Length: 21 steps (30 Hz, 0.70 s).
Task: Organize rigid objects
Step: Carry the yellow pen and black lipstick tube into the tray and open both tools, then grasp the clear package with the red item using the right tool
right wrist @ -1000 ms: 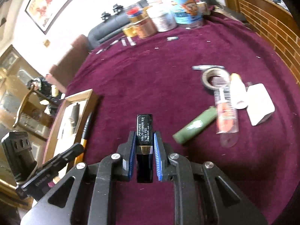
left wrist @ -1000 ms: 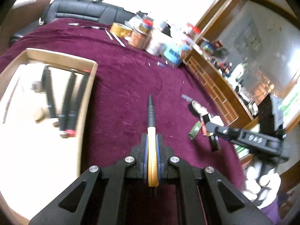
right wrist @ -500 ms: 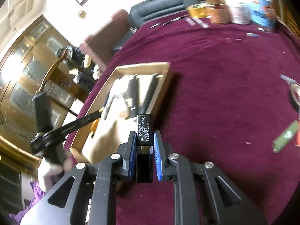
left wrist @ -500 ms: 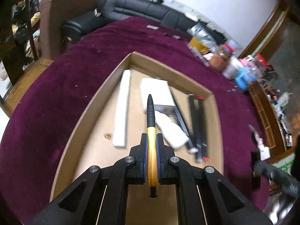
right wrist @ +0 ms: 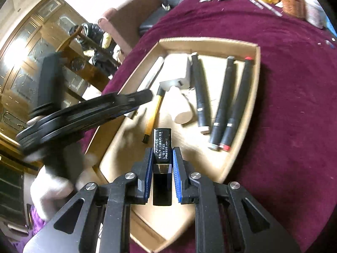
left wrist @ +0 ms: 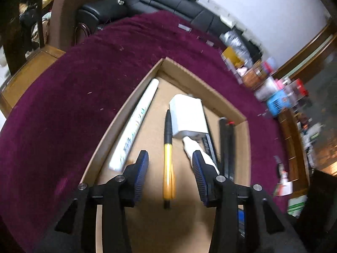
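Your left gripper [left wrist: 170, 166] hangs over the cardboard tray [left wrist: 202, 84], and its jaws are opening: the blue pads [left wrist: 142, 168] stand clear on both sides of the yellow-and-black pen [left wrist: 168, 158], which lies lengthwise between them without either pad touching it. The pen sits in the tray, between the long white tube [left wrist: 134, 124] by the tray's left wall and the white box [left wrist: 187, 116], its black tip just beside that box. The tube carries coloured print, too blurred to read.

Your right gripper [right wrist: 162, 162] is clamped on a small black rectangular block [right wrist: 161, 145], both blue pads pressing its sides, and you hold it above the near part of the same tray [right wrist: 257, 80]. The block's top face bears several lines of white lettering, too small to make out. Beyond it in the tray lie three black cylinders [right wrist: 223, 103] side by side, one with a red cap. The tray rests on a dark red cloth [right wrist: 294, 105].
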Available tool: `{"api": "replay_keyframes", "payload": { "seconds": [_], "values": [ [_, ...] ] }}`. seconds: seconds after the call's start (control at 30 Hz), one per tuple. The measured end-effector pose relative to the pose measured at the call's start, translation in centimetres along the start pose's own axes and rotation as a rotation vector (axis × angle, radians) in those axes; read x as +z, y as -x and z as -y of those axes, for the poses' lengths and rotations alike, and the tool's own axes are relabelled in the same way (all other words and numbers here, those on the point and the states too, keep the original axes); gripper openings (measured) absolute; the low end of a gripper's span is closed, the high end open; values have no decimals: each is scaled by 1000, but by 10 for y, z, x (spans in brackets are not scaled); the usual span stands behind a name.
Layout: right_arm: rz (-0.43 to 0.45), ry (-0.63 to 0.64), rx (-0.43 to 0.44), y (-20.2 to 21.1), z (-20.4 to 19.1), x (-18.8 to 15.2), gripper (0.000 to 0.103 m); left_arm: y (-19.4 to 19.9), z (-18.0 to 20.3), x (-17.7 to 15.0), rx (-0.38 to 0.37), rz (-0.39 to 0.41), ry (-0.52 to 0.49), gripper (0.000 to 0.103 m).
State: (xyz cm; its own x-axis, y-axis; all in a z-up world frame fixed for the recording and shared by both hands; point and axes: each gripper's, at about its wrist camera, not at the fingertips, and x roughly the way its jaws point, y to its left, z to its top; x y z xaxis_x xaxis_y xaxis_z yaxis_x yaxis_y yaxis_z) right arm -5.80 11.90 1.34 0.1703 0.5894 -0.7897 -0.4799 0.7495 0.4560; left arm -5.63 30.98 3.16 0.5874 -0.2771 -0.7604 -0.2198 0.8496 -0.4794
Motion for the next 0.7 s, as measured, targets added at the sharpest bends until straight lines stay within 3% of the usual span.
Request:
{"api": "replay_keyframes", "payload": {
  "seconds": [0.2,0.4,0.6,0.67,0.7],
  "values": [
    [-54,15,-43,-40,-10,18,16,58,-16,-27,-28,137,11,55],
    [-32,18,-47,-43,-18,28,19,76,-24,-34,-44,172,25,56],
    [122,53,-82,19,-11,10,23,80,-2,-49,-116,163,-11,58],
    [242,85,-163,56,-1,-7,23,78,13,-57,-146,152,-55,58],
    [337,108,-249,82,7,-20,24,77,22,-62,-166,145,-81,58]
  ]
}}
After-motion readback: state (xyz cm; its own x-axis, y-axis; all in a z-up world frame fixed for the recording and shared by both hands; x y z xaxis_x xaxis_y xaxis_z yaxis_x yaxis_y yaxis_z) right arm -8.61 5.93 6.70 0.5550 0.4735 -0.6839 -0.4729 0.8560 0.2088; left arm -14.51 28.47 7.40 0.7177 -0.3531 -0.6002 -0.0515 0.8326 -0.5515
